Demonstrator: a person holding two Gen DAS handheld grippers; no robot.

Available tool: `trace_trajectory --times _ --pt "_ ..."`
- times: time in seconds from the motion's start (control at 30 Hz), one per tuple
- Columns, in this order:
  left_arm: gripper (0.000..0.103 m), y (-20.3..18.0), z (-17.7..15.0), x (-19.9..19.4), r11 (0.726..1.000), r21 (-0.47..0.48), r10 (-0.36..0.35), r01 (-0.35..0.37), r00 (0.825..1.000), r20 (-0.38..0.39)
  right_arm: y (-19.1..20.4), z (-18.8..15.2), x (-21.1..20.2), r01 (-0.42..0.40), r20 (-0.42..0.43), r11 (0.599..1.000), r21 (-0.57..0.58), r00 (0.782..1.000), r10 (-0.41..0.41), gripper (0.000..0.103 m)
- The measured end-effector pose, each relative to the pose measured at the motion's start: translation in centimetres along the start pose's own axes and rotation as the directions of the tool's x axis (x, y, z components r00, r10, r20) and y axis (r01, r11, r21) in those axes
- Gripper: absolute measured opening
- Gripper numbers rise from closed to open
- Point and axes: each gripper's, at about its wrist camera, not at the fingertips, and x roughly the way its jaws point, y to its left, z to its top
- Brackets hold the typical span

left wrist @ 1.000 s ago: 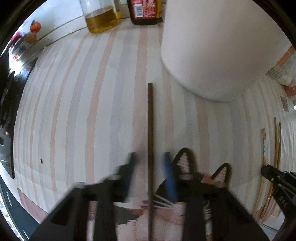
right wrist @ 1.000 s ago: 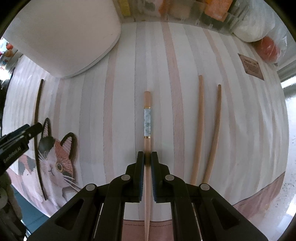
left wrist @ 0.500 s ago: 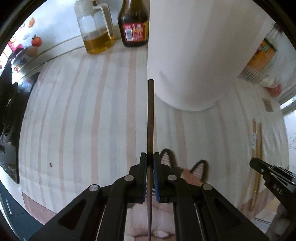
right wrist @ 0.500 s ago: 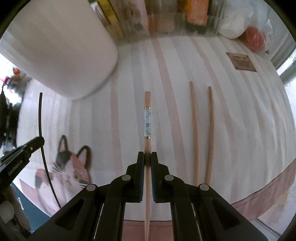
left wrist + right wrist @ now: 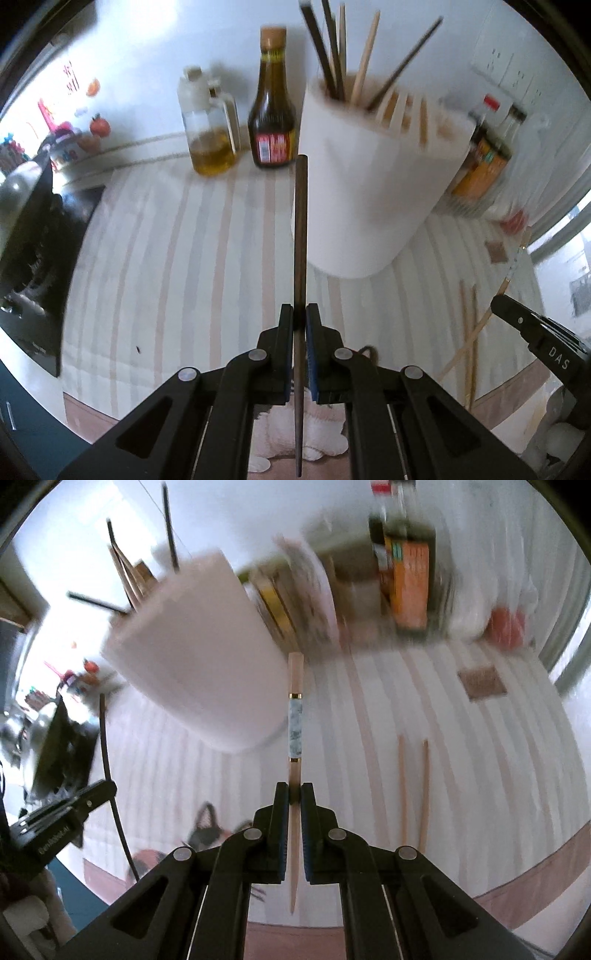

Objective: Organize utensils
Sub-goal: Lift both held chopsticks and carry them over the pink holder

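We hold a slim dark wooden chopstick point(image 5: 300, 236) pinched in the closed left gripper point(image 5: 300, 325) and a pale chopstick with a marbled band point(image 5: 295, 716) clamped in the right gripper point(image 5: 294, 801), both lifted off the striped cloth point(image 5: 177, 258) and aimed lengthwise toward the tall white holder point(image 5: 373, 184), probably so each can slide in beside the chopsticks standing there.

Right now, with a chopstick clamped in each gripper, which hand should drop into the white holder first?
Probably left. The left gripper holds the dark brown chopstick, tip nearest the white cylindrical holder and its open top. The right gripper views it tilted, off-centre.
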Motion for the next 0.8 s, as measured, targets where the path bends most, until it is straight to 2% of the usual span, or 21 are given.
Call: trace_trajectory --times 0.2,0.23,0.4,0.5,0.6,0.67,0.73,0.8 --pt "0.004 0.2 2.6 -5.0 1.000 -0.015 -0.022 0.025 0.991 0.132 1.2 3.4 -4.2 -0.051 0.129 0.999 -0.010 0.990 0.052 0.006" --pt "0.004 0.2 3.2 -6.2 0.999 -0.018 -0.029 0.033 0.986 0.161 1.5 4.1 -5.0 -0.062 0.151 0.998 -0.011 0.986 0.063 0.000" --pt "0.004 -0.2 6.0 -10.2 0.998 -0.021 -0.057 0.065 0.962 0.267 3.0 7.4 -8.7 -0.112 0.230 0.992 -0.049 0.966 0.121 0.000" --pt "0.004 -0.3 7.4 -11.4 0.998 -0.026 -0.051 0.061 0.950 0.309 3.5 9.1 -9.9 -0.127 0.248 0.989 -0.072 0.958 0.141 0.000" --pt "0.004 -0.3 7.7 -10.8 0.998 -0.044 -0.033 0.049 0.950 0.310 2.5 10.3 -8.7 -0.161 0.202 0.987 -0.018 0.966 0.162 0.000" --pt "0.004 -0.2 7.4 -9.6 0.998 -0.052 -0.018 0.034 0.956 0.293 0.7 10.8 -6.5 -0.188 0.145 0.980 0.065 0.974 0.177 0.001" --pt "0.004 -0.1 6.8 -8.3 0.998 -0.064 0.000 0.018 0.963 0.268 -1.0 10.9 -3.9 -0.178 0.081 0.975 0.131 0.982 0.168 0.001" --pt "0.004 0.0 6.1 -6.3 0.996 -0.081 0.041 -0.023 0.972 0.232 -2.4 10.7 -1.3 -0.141 0.023 0.975 0.170 0.990 0.139 0.006"
